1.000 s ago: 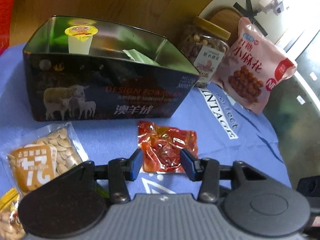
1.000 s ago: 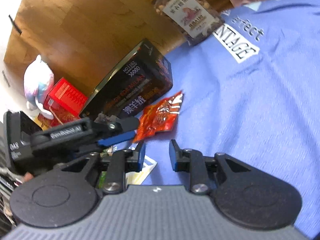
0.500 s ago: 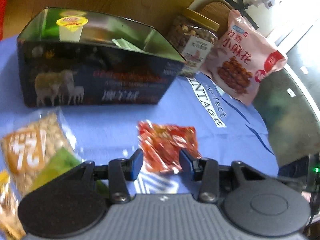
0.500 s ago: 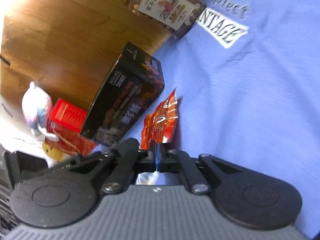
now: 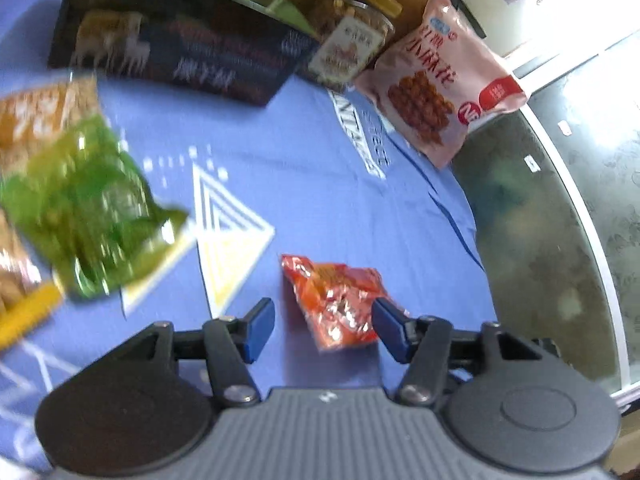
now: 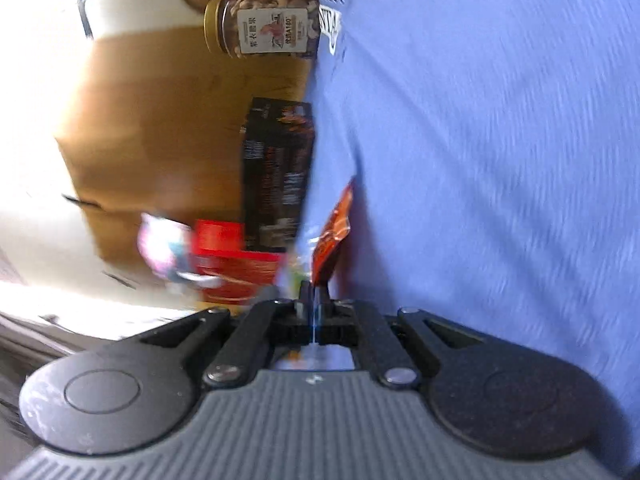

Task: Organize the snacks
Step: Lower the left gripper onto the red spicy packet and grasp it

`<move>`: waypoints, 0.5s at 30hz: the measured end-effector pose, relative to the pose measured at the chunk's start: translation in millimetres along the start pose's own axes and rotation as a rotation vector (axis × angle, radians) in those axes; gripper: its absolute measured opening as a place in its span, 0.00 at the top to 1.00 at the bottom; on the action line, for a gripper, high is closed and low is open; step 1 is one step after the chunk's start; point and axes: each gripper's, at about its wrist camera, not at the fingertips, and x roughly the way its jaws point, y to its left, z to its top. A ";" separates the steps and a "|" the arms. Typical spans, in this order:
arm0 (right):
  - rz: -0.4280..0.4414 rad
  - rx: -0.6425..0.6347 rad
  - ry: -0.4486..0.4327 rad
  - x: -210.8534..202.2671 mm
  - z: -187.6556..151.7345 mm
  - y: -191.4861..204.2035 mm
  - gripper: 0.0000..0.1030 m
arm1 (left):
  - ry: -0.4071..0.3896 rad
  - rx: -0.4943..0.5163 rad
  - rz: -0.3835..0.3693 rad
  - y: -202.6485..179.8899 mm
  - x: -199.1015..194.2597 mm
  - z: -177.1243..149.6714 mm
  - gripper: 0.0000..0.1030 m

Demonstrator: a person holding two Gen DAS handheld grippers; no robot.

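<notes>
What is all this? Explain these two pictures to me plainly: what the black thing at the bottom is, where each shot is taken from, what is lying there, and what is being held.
No robot here: a person holds a pair of hand-operated tongs in each hand, and a wide-angle camera on each looks forward along its two fingers.

The left camera shows the left tongs open, their jaws having just been opening, around a red snack packet that lies on a blue cloth. Further off are a dark tin box, a jar of nuts, a pink snack bag and a blurred green packet.

The right camera is rolled sideways, so the cloth looks upright. The right tongs are shut; a thin pale edge may be pinched between them, but I cannot tell.
</notes>
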 end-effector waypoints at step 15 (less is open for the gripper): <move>-0.121 -0.267 0.017 -1.7 -9.9 32.0 0.84 | -0.021 -0.053 0.066 7.3 4.3 -8.8 0.94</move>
